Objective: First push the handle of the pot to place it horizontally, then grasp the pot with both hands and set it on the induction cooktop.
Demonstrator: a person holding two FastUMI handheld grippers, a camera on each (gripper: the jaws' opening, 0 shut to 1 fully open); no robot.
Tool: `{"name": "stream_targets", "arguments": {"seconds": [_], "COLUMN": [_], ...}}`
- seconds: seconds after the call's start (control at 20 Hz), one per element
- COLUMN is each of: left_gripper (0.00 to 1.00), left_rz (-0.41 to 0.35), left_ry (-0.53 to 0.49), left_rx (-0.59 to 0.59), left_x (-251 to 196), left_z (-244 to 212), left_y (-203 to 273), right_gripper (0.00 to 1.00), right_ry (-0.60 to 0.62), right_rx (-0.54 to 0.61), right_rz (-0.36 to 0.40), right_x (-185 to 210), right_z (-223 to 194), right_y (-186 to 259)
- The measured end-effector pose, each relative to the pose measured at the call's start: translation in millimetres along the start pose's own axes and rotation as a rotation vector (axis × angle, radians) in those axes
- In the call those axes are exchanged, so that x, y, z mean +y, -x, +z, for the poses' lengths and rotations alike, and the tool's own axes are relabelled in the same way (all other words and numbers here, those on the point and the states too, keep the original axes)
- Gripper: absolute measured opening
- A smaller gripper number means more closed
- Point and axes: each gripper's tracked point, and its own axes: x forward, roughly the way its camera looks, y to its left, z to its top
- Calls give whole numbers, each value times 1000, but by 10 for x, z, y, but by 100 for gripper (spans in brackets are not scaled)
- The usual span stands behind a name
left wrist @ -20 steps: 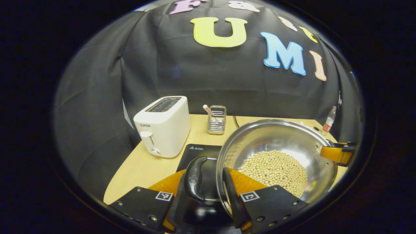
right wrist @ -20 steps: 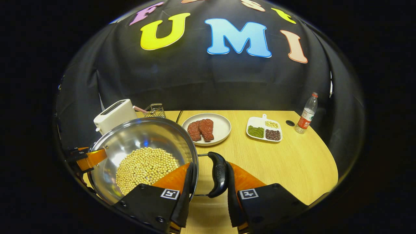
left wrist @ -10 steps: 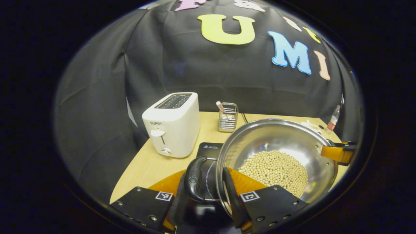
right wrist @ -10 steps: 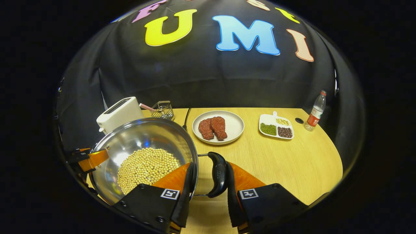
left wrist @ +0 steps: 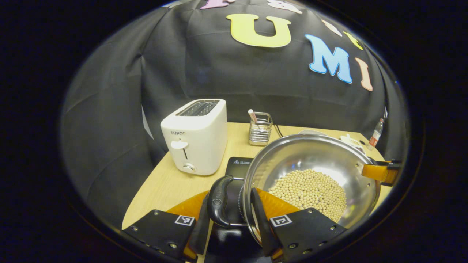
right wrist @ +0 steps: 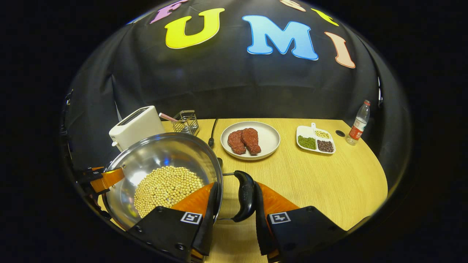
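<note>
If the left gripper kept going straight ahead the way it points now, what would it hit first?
Probably the wire basket by the booth's wall; the left gripper holds the pot, though depth is unclear.

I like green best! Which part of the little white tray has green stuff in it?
The biggest part of the divided tray, on its left side, holds the green beans. The dark beans and pale beans sit in the smaller parts to the right.
</note>
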Motion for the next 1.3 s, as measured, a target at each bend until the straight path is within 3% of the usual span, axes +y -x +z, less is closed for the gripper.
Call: {"name": "stream_targets", "arguments": {"seconds": [0.05, 0.1, 0.3, 0.35, 0.4, 0.6, 0.75, 0.9, 1.0, 1.1, 1.15, 1.2, 1.25, 1.3], "left_gripper": [60, 63, 57, 63, 60, 63, 60, 60, 58, 65, 60, 69, 75, 88], "left_rz": [-2, -4, -8, -9, -10, -16, -18, -16, -10, 5, 3, 2, 4, 10], "left_ry": [5, 9, -7, -15, -22, -48, -50, -45, -46, -54, -53, -48, -47, -53], "left_rx": [4, 8, 3, 3, 1, 2, -3, -7, -11, -23, -32, -49, -73, -96], "left_x": [17, 31, 38, 48, 46, 56, 52, 49, 40, 48, 38, 14, -6, -12], "left_z": [-17, -49, -26, -13, -5, 10, 7, 10, -3, 10, 28, 64, 122, 190], "left_y": [-27, -38, -81, -78, -96, -107, -109, -93, -106, -92, -63, -29, 2, 42], "right_gripper": [52, 49, 52, 52, 53, 51, 51, 56, 55, 60, 69, 78, 96, 100], "right_ry": [-1, 0, -3, -4, -6, -15, -22, -19, -15, 6, 12, 17, 20, 23], "right_rx": [2, 4, 10, 14, 18, 28, 27, 24, 18, -25, -51, -73, -87, -96], "right_rz": [2, 2, -1, 0, 0, 1, 4, 5, 5, 11, 13, 16, 13, 5], "right_x": [12, 19, 31, 32, 35, 39, 35, 32, 29, 52, 60, 62, 44, 16], "right_z": [-9, -23, -58, -60, -78, -121, -128, -126, -117, -26, 42, 76, 108, 134], "right_y": [-2, -7, -28, -35, -57, -78, -80, -88, -92, -62, -30, -3, 19, 45]}}
